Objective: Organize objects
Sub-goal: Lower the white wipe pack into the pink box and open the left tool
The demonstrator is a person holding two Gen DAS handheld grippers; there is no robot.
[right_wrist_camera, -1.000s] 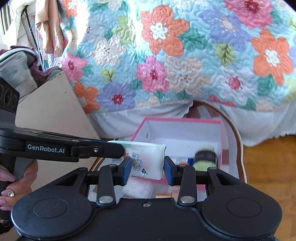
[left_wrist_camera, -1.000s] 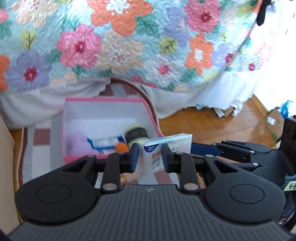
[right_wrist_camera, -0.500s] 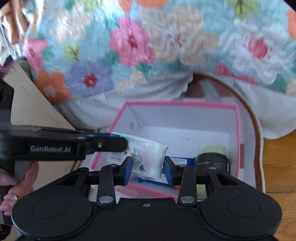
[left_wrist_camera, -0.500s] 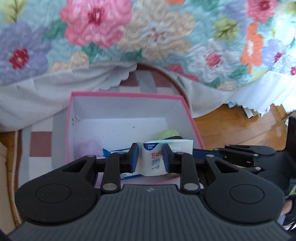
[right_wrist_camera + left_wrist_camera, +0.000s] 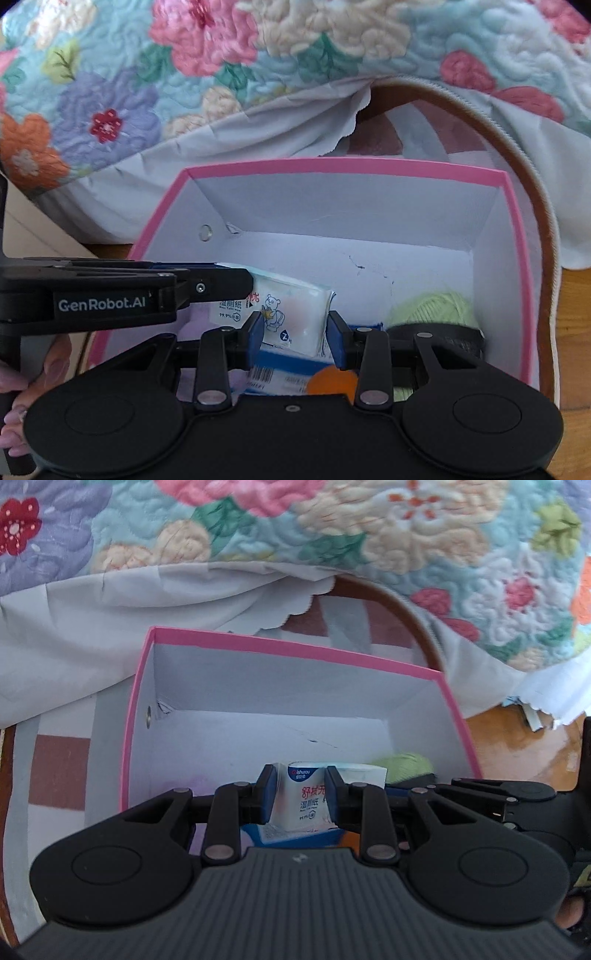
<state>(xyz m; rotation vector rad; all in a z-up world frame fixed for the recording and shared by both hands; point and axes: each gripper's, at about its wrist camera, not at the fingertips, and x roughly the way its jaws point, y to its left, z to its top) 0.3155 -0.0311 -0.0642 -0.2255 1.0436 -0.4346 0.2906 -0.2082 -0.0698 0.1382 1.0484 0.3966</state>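
Note:
A white wet-wipes pack (image 5: 303, 798) with blue and red print hangs inside the mouth of a pink-rimmed white box (image 5: 295, 647). My left gripper (image 5: 300, 794) is shut on one end of it. My right gripper (image 5: 295, 330) is shut on the other end of the same pack (image 5: 291, 308), where a small bear is printed. The left gripper's arm reaches in from the left in the right wrist view. On the box (image 5: 332, 164) floor below lie a blue carton (image 5: 288, 367), an orange ball (image 5: 332, 382), green yarn (image 5: 432, 306) and a black cylinder (image 5: 447, 338).
The box stands on a striped mat with a brown edge (image 5: 532, 177), close under a floral quilt (image 5: 184, 74) and white bed skirt (image 5: 110, 602). Wooden floor (image 5: 517, 746) lies to the right. A person's hand (image 5: 22, 406) grips the left tool's handle.
Both grippers have come down and forward with the pack held between them. The pack has gone from above the box's near rim to inside its opening.

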